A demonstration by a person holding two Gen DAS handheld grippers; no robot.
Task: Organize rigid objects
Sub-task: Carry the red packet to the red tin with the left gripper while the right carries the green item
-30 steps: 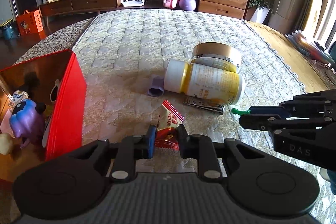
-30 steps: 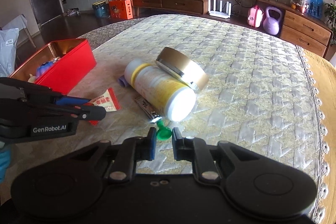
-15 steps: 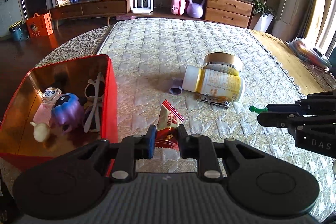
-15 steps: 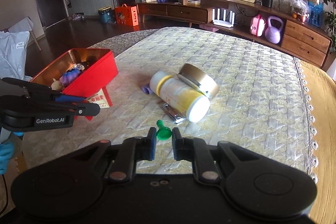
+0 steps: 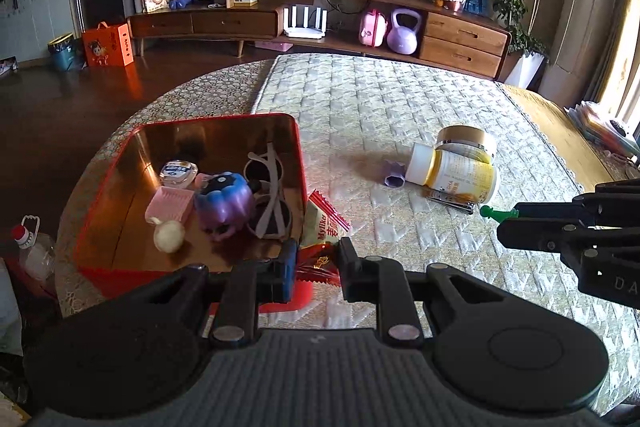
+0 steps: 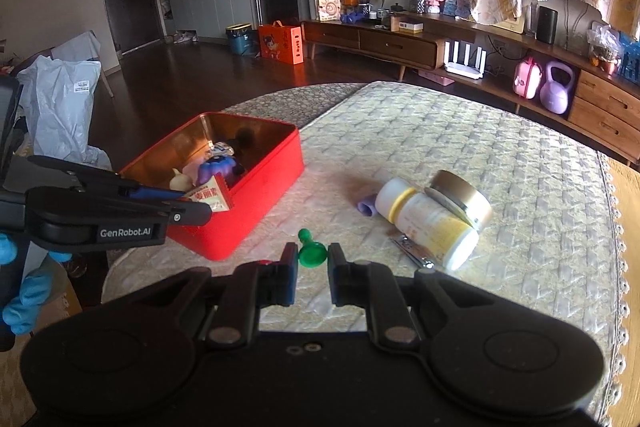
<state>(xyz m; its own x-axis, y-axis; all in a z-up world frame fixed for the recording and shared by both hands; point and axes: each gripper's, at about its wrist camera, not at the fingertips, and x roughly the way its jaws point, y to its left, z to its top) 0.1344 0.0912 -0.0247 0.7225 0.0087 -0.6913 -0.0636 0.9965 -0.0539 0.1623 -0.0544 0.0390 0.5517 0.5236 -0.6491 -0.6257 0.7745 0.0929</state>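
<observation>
My left gripper (image 5: 316, 263) is shut on a red and white snack packet (image 5: 322, 227) and holds it above the near right corner of the red tin box (image 5: 298, 147). The packet also shows in the right wrist view (image 6: 212, 197), over the box (image 6: 256, 203). My right gripper (image 6: 312, 263) is shut on a small green peg (image 6: 311, 251) and holds it above the quilted mat; the peg also shows in the left wrist view (image 5: 496, 213). The box holds a purple toy (image 5: 224, 205), sunglasses (image 5: 270, 195) and small items.
On the mat lie a white and yellow bottle (image 5: 452, 173), a gold-lidded jar (image 5: 466, 141), a nail clipper (image 5: 452, 199) and a small purple piece (image 5: 394, 177). The table edge and the floor lie left of the box. A low wooden cabinet (image 5: 320, 23) stands at the back.
Both grippers have risen and moved left, each with its object. The packet has come from the mat to above the box's corner. The bottle and jar have not moved.
</observation>
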